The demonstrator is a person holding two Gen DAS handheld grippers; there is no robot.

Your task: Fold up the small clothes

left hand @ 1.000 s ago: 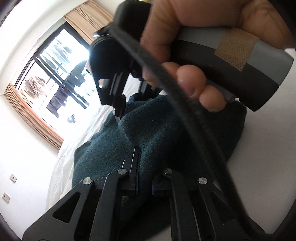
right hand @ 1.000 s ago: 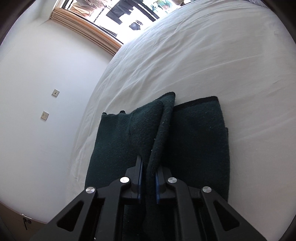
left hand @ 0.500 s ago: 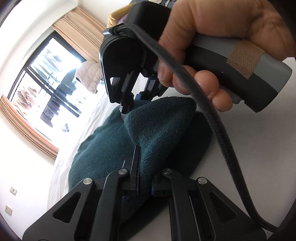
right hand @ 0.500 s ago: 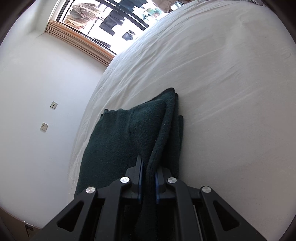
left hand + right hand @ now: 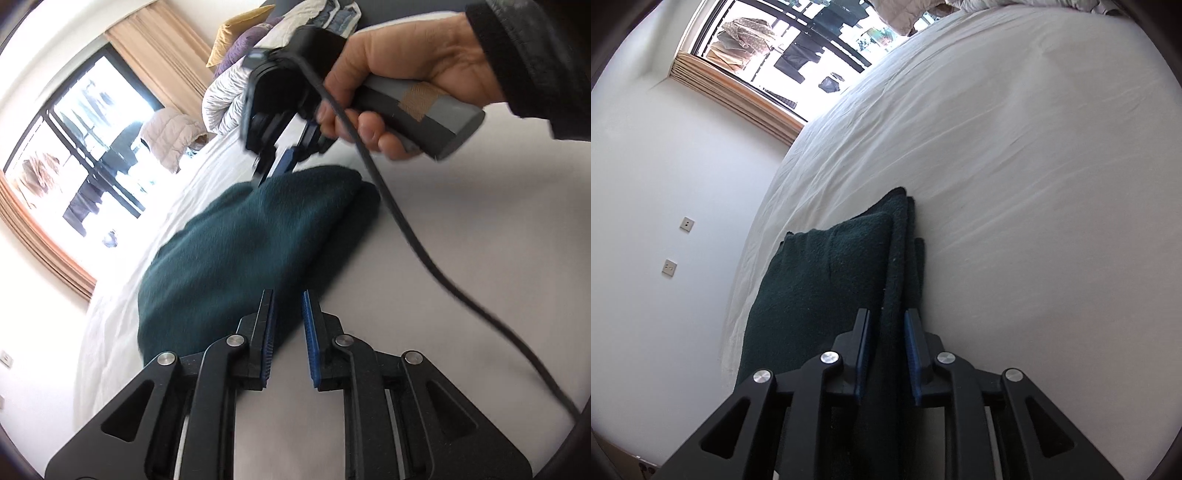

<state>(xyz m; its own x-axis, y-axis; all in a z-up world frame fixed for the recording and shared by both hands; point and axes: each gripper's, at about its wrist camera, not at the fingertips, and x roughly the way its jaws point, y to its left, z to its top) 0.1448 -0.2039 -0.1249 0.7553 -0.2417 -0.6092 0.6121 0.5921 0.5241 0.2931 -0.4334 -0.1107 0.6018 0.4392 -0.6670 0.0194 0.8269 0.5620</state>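
Observation:
A dark green fleece garment [image 5: 255, 236] lies folded on the white bed sheet [image 5: 461, 240]. My left gripper [image 5: 288, 295] is open and empty at the garment's near edge. My right gripper [image 5: 275, 166], held in a hand, hangs over the garment's far end with its jaws parted. In the right wrist view the right gripper [image 5: 888, 314] is open, and the garment's folded edge [image 5: 897, 266] lies between its fingers, not clamped. The rest of the garment [image 5: 820, 280] lies flat to the left.
A black cable [image 5: 424, 251] runs from the right gripper's handle across the bed. Pillows and quilts [image 5: 236, 85] are piled at the bed's far end. A window with curtains [image 5: 74, 155] is on the left. A white wall [image 5: 665, 184] borders the bed.
Both grippers have opened and let go of the green garment. The folded top layer has dropped flat onto the lower layer. The right gripper has lifted a little off the cloth.

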